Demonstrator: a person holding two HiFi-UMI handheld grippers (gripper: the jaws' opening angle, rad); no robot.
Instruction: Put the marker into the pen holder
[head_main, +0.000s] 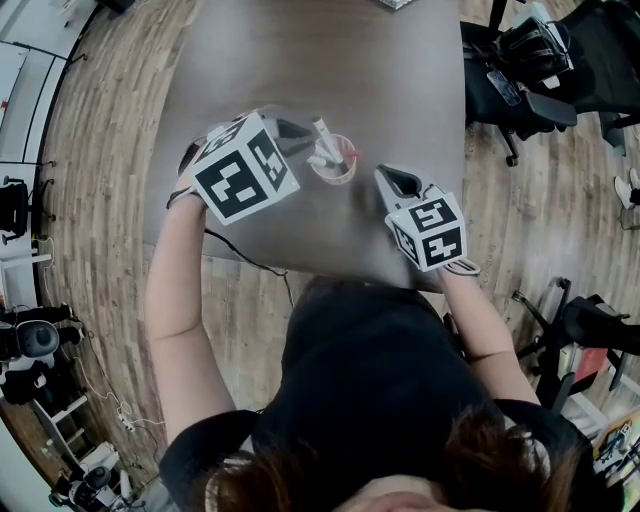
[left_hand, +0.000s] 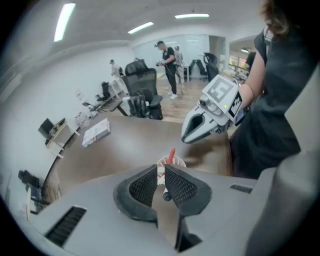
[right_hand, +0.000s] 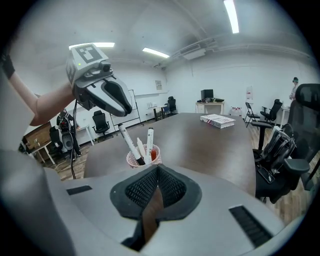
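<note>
1. Step: the marker (right_hand: 129, 142) sits tilted in the pen holder (right_hand: 131, 161) w/ other pens (right_hand: 149, 142), so drop-off looks basically done imo.
2. Left gripper (head_main: 300, 130) hangs just above the holder. Fingers are only a crack apart and nothing's clamped afaict.
3. Right gripper (head_main: 395, 180) is just beside the holder, fingers closed, empty.
4. Next: pull left up and away w/o clipping the leaning marker.
5. Room: the desk (head_main: 300, 60) is bare beyond the holder, and its near edge is on the person's side.

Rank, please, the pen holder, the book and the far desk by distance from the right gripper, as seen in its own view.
1. Pen holder: just ahead of the right gripper, slightly left.
2. Book: farther along the table, to the right.
3. Desk: beyond the table's end.
</note>
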